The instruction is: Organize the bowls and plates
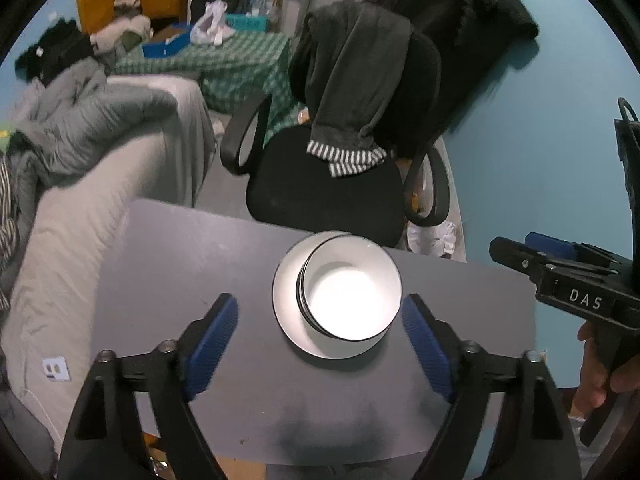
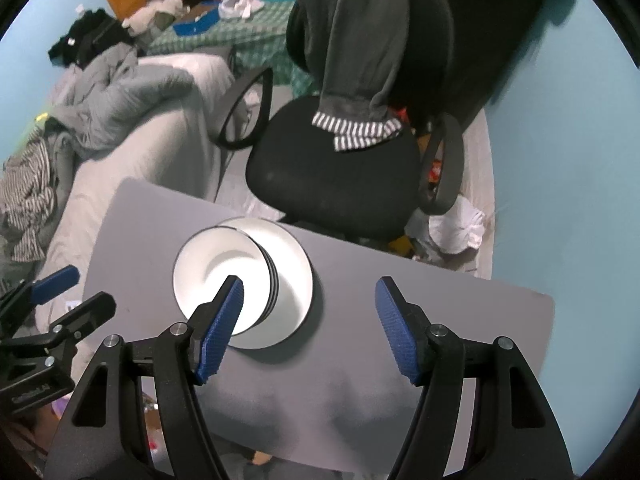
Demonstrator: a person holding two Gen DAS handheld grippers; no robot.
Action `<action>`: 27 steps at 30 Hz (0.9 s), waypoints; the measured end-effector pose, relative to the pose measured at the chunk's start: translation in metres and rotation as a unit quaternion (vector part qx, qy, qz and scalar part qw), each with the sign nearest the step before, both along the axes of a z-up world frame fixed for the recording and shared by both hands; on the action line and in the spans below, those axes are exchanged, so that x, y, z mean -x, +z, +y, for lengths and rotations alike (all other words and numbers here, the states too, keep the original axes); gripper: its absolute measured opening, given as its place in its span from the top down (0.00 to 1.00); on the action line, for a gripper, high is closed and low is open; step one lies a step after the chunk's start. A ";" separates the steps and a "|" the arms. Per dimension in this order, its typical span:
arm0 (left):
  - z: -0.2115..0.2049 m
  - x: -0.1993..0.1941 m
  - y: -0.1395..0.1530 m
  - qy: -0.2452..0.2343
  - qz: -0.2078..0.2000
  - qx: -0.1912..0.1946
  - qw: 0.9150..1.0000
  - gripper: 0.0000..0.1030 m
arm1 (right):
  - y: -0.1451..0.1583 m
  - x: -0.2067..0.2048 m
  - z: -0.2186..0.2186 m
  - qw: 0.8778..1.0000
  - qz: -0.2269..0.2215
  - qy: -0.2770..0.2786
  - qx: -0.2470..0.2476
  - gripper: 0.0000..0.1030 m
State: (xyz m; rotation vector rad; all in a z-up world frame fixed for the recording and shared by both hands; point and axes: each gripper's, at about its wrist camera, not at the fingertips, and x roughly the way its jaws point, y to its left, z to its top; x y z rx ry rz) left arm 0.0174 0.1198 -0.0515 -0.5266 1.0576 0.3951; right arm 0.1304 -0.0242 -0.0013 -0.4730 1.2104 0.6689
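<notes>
White bowls with dark rims (image 1: 350,298) are nested in a stack on a white plate (image 1: 285,300), near the far edge of a small grey table (image 1: 180,272). My left gripper (image 1: 320,344) hangs above the table, open, nothing between its blue pads; the stack lies below and beyond it. In the right wrist view the bowl stack (image 2: 216,276) sits on the plate (image 2: 294,276), and my right gripper (image 2: 310,328) is open and empty above the table, its left fingertip (image 2: 224,320) overlapping the bowl in the picture. The right gripper (image 1: 560,268) also shows at the left view's right edge.
A black office chair (image 1: 324,192) draped with dark clothes stands just behind the table. A grey sofa (image 1: 80,208) with heaped bedding lies left. A blue wall (image 1: 540,140) is at right. A person's hand (image 1: 596,376) holds the right gripper. The left gripper (image 2: 52,308) shows at left.
</notes>
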 end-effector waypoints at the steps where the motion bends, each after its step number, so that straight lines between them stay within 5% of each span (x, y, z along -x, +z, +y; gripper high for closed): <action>1: -0.001 0.001 0.004 0.000 -0.003 -0.004 1.000 0.17 | 0.006 0.002 -0.002 1.000 -0.005 -0.004 -0.007 0.35; 7: -0.008 0.008 0.026 0.014 -0.024 0.000 1.000 0.17 | 0.034 0.007 -0.022 0.998 -0.012 -0.028 -0.051 0.35; 27: -0.042 0.004 0.059 -0.021 -0.030 -0.016 0.999 0.16 | 0.069 0.019 -0.062 0.996 -0.044 -0.056 -0.063 0.34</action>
